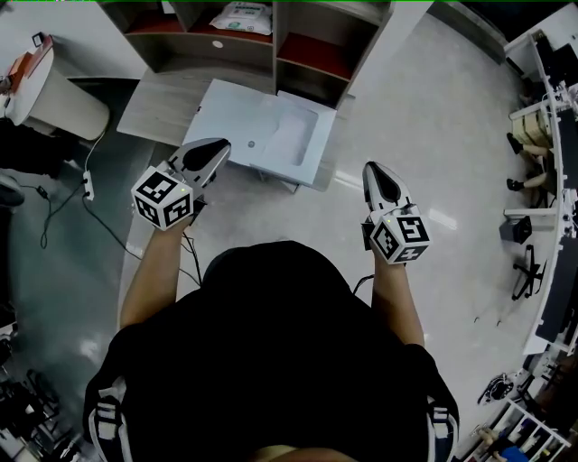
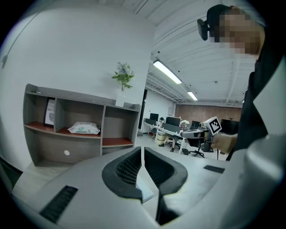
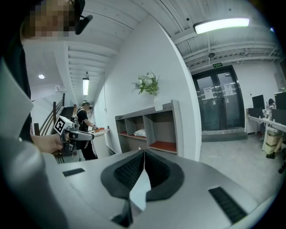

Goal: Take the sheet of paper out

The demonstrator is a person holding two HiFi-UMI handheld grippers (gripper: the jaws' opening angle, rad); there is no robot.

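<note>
A white printer-like box (image 1: 244, 122) stands on the floor in front of a grey shelf unit (image 1: 271, 50). Its top has a recessed tray (image 1: 293, 140) holding a pale shape; I cannot tell whether that is a sheet of paper. My left gripper (image 1: 224, 144) hangs over the box's near left corner, jaws shut and empty. My right gripper (image 1: 372, 168) is to the right of the box, over bare floor, also shut and empty. In the left gripper view the jaws (image 2: 142, 154) meet in a thin line. The right gripper view shows the same (image 3: 144, 156).
A pack of wipes (image 1: 242, 18) lies on a shelf, and a vase of flowers (image 2: 123, 78) stands on top. A white round bin (image 1: 54, 95) and a floor cable (image 1: 86, 185) are at the left. Desks and chairs (image 1: 542, 135) line the right side.
</note>
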